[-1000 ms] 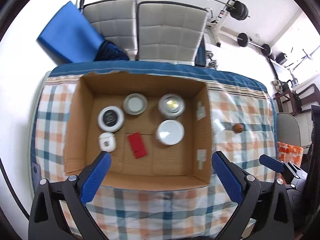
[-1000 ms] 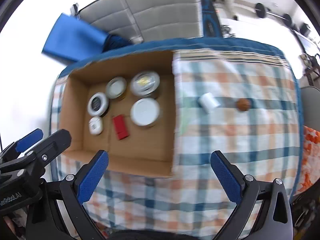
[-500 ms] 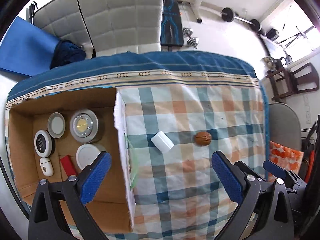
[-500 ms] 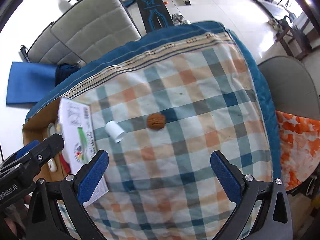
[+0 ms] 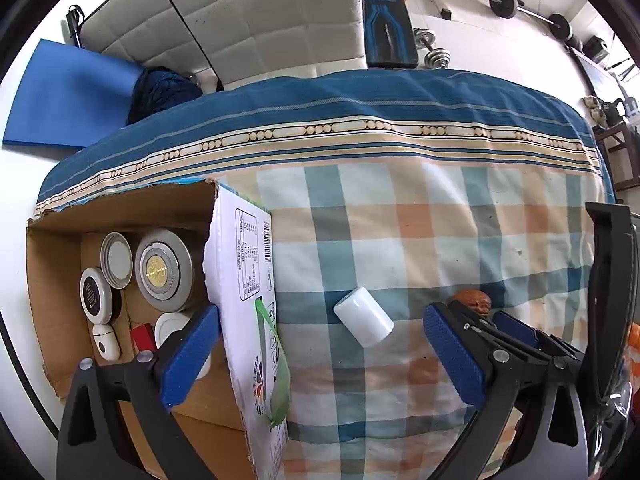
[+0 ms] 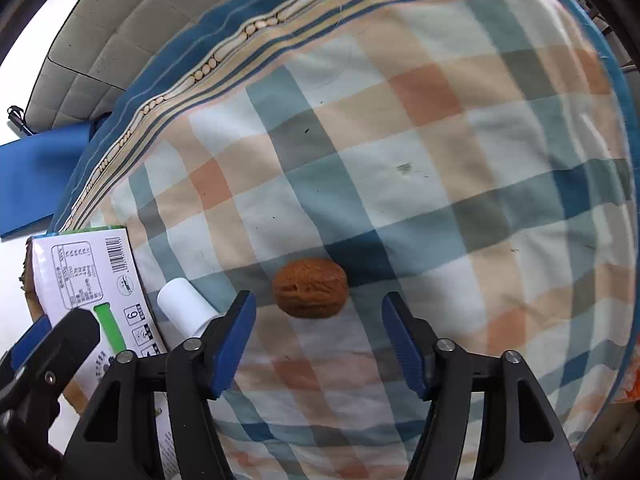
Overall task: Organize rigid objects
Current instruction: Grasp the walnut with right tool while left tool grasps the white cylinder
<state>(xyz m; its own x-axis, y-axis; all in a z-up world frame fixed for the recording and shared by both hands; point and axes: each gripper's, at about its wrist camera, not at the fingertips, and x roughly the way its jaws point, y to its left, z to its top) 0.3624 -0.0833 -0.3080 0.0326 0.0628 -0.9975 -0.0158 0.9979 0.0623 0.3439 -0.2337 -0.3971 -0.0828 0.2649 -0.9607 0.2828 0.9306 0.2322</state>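
A white cylinder [image 5: 363, 316] lies on its side on the checked cloth, just right of the cardboard box [image 5: 52, 280]. A brown walnut [image 6: 310, 293] lies to its right; it also shows in the left wrist view [image 5: 472, 301]. My left gripper [image 5: 320, 356] is open and empty, low over the cloth, with the cylinder just ahead between its fingers. My right gripper [image 6: 319, 338] is open and empty, with the walnut just ahead of its fingertips. The cylinder also shows in the right wrist view [image 6: 186, 308].
The box holds several round tins [image 5: 164, 270], a small white case [image 5: 106, 342] and a red item [image 5: 142, 336]. Its printed white side wall [image 5: 252, 304] stands beside the cylinder. Grey cushions [image 5: 260, 12] and gym weights [image 5: 436, 56] lie beyond the table's far edge.
Both grippers have moved right from over the box and dropped lower. The left now faces the white cylinder and the right faces the walnut. Both stay open.
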